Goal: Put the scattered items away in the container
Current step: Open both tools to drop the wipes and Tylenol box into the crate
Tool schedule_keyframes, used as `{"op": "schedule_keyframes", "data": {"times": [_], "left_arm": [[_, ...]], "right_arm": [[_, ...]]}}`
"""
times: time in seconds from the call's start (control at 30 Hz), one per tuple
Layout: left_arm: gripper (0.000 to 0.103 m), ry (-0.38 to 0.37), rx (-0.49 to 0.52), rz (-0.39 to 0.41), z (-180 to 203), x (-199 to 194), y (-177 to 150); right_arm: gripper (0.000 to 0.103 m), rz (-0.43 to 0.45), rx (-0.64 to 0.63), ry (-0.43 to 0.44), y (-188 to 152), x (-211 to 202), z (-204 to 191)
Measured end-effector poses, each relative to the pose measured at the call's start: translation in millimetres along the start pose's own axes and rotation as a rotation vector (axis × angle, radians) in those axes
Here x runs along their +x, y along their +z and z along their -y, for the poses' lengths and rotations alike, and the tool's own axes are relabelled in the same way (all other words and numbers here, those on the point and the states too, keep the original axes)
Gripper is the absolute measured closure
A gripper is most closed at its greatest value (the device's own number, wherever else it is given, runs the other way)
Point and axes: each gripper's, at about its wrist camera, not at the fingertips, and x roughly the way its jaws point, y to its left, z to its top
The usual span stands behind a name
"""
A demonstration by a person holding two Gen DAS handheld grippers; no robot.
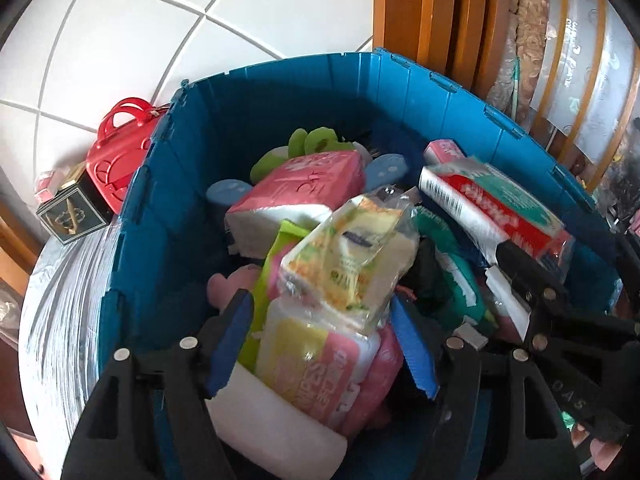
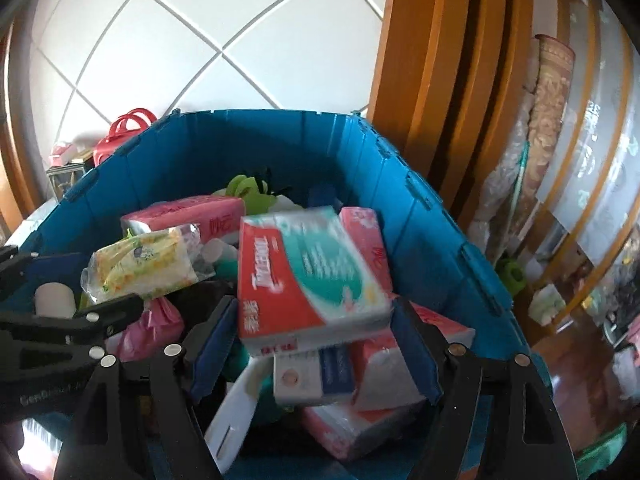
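A blue plastic crate (image 1: 280, 92) (image 2: 240, 140) holds several tissue packs and soft toys. My left gripper (image 1: 320, 304) hangs over it, open. A yellow tissue pack (image 1: 352, 248) (image 2: 140, 264) lies tilted on the pile between its blue pads (image 1: 232, 340), which stand clear of it. My right gripper (image 2: 316, 308) is open too. A red and teal tissue pack (image 2: 308, 276) (image 1: 492, 208), blurred, sits loose between its fingertips on top of pink packs (image 2: 372, 364). Each gripper shows at the edge of the other's view.
Outside the crate on the left stand a red toy handbag (image 1: 116, 160) and a dark box (image 1: 72, 212). A wooden door frame (image 2: 432, 80) and rolled mats (image 2: 548, 120) rise on the right. A green item (image 2: 510, 276) lies beyond the crate's right wall.
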Motion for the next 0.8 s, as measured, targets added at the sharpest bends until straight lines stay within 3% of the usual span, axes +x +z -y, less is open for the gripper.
{"op": "schedule_keyframes", "data": {"times": [0.2, 0.37, 0.5, 0.8], "left_arm": [[0.033, -0.017, -0.001, 0.022, -4, -8, -7], [0.025, -0.025, 0.019, 0.114, -2, -39, -16], [0.007, -0.026, 0.007, 0.198, -8, -69, -27], [0.004, -0.058, -0.038, 0.291, -44, -124, -58]], "right_arm": [[0.0, 0.015, 0.034, -0.001, -4, -9, 9], [0.0, 0.05, 0.051, -0.006, -9, -32, 17], [0.0, 0.1, 0.058, 0.001, -14, -61, 15], [0.0, 0.168, 0.077, 0.016, -32, -124, -22]]}}
